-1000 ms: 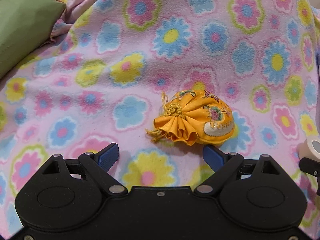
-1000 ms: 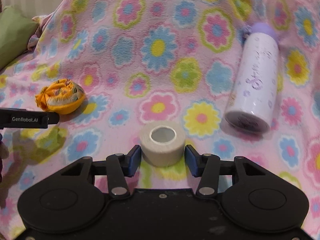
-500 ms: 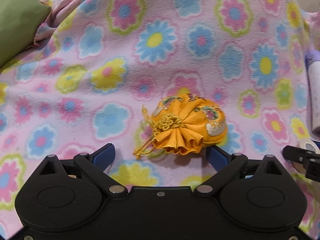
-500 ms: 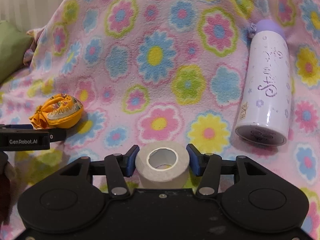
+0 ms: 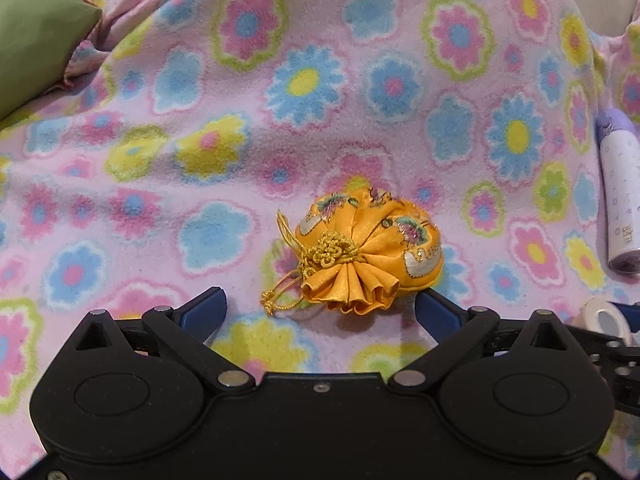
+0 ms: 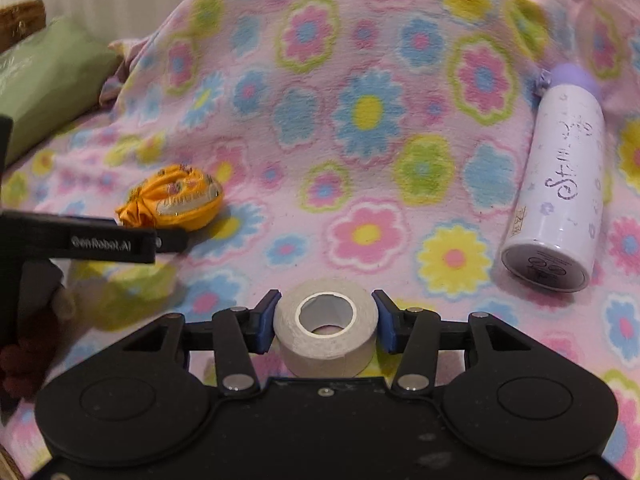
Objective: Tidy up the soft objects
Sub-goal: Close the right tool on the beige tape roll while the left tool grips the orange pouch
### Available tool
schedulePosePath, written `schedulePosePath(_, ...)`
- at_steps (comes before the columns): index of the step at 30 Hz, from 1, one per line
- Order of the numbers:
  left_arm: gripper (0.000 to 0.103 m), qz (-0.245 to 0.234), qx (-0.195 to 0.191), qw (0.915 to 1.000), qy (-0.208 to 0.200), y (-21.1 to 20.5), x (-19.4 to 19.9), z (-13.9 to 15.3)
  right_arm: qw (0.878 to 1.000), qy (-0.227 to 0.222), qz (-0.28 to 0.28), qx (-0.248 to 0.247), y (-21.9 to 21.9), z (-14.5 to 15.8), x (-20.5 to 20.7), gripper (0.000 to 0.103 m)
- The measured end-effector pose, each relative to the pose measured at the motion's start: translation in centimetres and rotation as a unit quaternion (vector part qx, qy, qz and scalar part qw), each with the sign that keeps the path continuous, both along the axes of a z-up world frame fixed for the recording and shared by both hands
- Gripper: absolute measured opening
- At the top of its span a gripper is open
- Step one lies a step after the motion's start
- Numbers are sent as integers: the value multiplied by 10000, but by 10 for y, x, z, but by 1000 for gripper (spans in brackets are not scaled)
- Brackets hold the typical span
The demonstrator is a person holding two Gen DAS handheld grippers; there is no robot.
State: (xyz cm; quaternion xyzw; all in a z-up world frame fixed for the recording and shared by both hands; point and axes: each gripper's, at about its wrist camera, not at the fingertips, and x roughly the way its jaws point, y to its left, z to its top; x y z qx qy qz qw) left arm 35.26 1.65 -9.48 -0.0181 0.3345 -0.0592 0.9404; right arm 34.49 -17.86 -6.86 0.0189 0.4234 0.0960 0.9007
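An orange embroidered drawstring pouch (image 5: 368, 252) lies on the flowered pink blanket (image 5: 280, 120); it also shows in the right wrist view (image 6: 172, 200). My left gripper (image 5: 318, 310) is open, its blue pads either side just short of the pouch, not touching. My right gripper (image 6: 325, 322) is shut on a white tape roll (image 6: 326, 328), held upright just above the blanket. The roll also shows at the right edge of the left wrist view (image 5: 606, 318).
A white bottle with a purple cap (image 6: 560, 196) lies on the blanket at the right. A green pillow (image 6: 44, 80) sits at the far left. The left gripper's body (image 6: 92, 238) crosses the right wrist view's left side.
My right gripper has closed on the tape roll and lifted it slightly. My left gripper has shifted, so the pouch now sits centred in front of its open fingers.
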Motion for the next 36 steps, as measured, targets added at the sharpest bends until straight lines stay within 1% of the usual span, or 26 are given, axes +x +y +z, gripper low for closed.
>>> schedulePosePath(2,98,-22,-26,9999,-146,1,-6,3,10000,14,-19,3,0,-2,1,49)
schedulePosePath(5,99,-43,14,9994,-351,-1,-13,8,9998,-29,11,-190,6,-4,1,49)
schedulePosePath(7,99,-80,66,9993,-359,-5,-11,10,9995,-65,44,-314,9,-3,0,49)
schedulePosePath(10,99,-125,197,9990,-386,-11,-5,15,9995,-62,35,-305,9,-4,-1,50)
schedulePosePath(14,100,-69,404,9988,-275,-20,12,16,9994,-57,33,-345,9,-4,0,52)
schedulePosePath(20,100,41,313,9995,-17,-27,30,14,9993,-42,-7,-385,10,-5,2,58)
schedulePosePath(22,100,82,228,9997,42,-29,29,17,9992,-28,-32,-404,10,-5,2,62)
schedulePosePath(24,100,38,119,9999,-6,-30,25,21,9991,8,-92,-420,9,-6,4,73)
schedulePosePath(26,100,-42,150,9999,-57,-32,21,24,9993,46,-92,-360,7,-7,5,76)
schedulePosePath(31,100,-218,398,9989,-87,-35,14,23,9994,43,-95,-345,7,-7,5,76)
schedulePosePath(33,100,-209,501,9985,-37,-36,15,18,9994,42,-99,-328,7,-7,4,76)
schedulePosePath(36,100,-156,559,9983,59,-37,19,12,9995,41,-109,-301,7,-7,4,76)
